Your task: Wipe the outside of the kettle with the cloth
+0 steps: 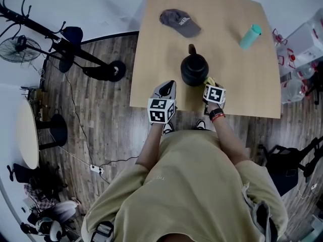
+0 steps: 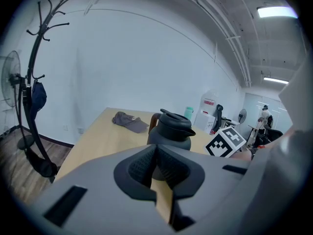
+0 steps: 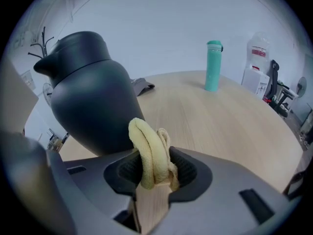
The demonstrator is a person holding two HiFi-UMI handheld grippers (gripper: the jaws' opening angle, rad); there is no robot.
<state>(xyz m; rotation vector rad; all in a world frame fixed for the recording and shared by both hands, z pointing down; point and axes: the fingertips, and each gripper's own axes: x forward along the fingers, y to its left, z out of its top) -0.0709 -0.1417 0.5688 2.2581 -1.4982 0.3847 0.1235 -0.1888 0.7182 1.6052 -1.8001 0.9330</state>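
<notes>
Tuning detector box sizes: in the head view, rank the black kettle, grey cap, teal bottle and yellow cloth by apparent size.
1-2. The black kettle and the grey fabric cap look about alike. The kettle stands taller, so nearer the camera; no ranking between them.
3. The teal cylindrical bottle.
4. The yellow cloth, with only a sliver showing.

Bright, even indoor light. Ceiling lamp [image 2: 277,11] glares in left gripper view. Soft shadows on table [image 1: 151,59]. Kettle [image 3: 88,97] dull sheen. Gripper views fisheye, corners black, jaws blurred.
</notes>
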